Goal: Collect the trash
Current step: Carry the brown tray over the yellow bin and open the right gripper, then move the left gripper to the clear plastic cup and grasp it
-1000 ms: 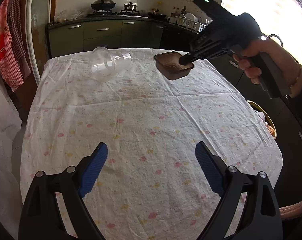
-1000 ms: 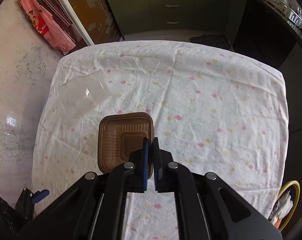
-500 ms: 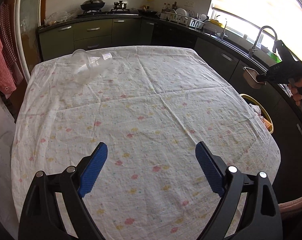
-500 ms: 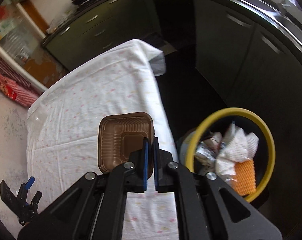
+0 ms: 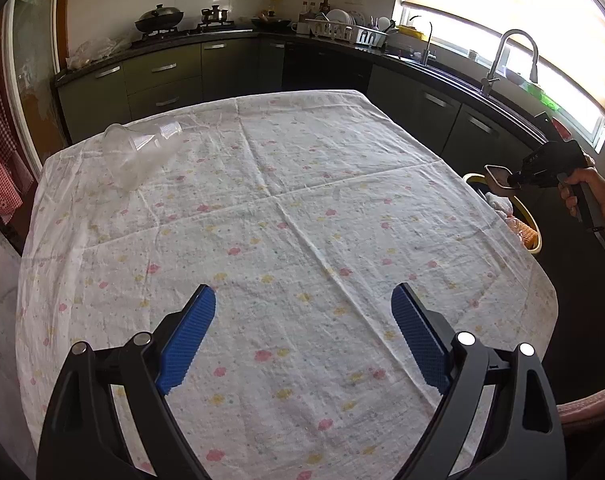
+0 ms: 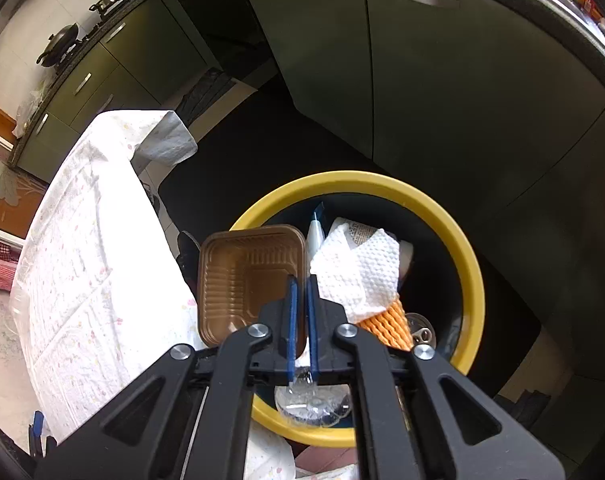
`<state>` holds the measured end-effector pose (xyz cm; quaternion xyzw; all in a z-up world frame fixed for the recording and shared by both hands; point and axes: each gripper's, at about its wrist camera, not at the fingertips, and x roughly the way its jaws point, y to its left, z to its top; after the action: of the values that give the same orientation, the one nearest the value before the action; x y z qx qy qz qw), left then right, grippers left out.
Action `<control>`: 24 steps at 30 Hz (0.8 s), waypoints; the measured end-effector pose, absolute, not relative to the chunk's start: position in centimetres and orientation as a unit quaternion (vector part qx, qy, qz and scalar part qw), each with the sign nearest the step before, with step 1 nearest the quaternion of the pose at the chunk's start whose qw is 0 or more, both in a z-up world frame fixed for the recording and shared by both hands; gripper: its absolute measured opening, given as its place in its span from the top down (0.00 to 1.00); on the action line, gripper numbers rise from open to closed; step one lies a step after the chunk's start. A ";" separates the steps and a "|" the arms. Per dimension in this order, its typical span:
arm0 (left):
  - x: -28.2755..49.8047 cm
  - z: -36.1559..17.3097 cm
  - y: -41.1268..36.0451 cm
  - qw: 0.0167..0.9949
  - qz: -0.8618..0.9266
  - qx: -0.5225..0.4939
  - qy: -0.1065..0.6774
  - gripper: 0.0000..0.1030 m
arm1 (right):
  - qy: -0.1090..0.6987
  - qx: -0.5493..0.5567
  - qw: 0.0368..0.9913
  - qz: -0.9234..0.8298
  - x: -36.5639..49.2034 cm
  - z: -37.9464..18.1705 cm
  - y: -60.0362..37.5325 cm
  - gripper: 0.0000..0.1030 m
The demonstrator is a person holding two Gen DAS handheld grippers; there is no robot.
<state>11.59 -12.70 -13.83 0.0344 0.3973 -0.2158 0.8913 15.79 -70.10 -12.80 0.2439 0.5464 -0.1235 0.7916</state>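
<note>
We hold the brown plastic tray [image 6: 246, 280] by its right-hand rim in our right gripper [image 6: 300, 300], the two blue pads nearly together with the thin wall of the tray between them; they have just begun to part a little, but as far as we can tell the tray has not left them. The tray hangs over the near-left part of the yellow-rimmed bin [image 6: 468, 264], which stands on the dark floor just beside the table [image 5: 294, 240]. In the bin we already see a crumpled white paper towel [image 6: 362, 268], an orange ribbed piece [image 6: 386, 322] under it, a clear plastic lid or cup [image 6: 310, 402] near our side of the rim, and what looks like a can top, though it is too hidden to be sure. So we judge that several pieces are collected and this tray is about to join them once the pads let go. On the flowered tablecloth only one piece of trash shows: a clear plastic bottle [image 5: 142, 148] lying on its side at the far left corner. Our left gripper [image 5: 302, 336] hangs over the near middle of the cloth with its jaws wide and nothing between them, well apart from the bottle. We take that bottle to be what is left.
</note>
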 end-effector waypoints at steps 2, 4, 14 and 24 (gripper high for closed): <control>11.6 -13.8 -12.8 0.891 -0.216 0.034 0.398 0.14 | 0.548 0.252 0.788 -0.122 16.0 -13.2 -70.5 0.71; 11.6 -13.8 -12.8 0.891 -0.217 0.034 0.398 0.14 | 0.534 0.252 0.796 -0.132 15.6 -12.8 -70.9 0.61; 12.1 -14.2 -12.0 0.889 -0.222 0.033 0.399 0.14 | 0.482 0.260 0.833 -0.074 9.3 -9.4 -66.7 0.61; 16.5 -11.7 -9.3 0.876 -0.261 0.078 0.398 0.10 | 0.477 0.235 0.847 -0.022 8.7 -8.8 -61.7 0.56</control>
<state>16.51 -9.26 -11.65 0.0779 0.3978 -0.2607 0.8762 8.75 -61.68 -8.81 0.2348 0.4766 -0.0225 0.8469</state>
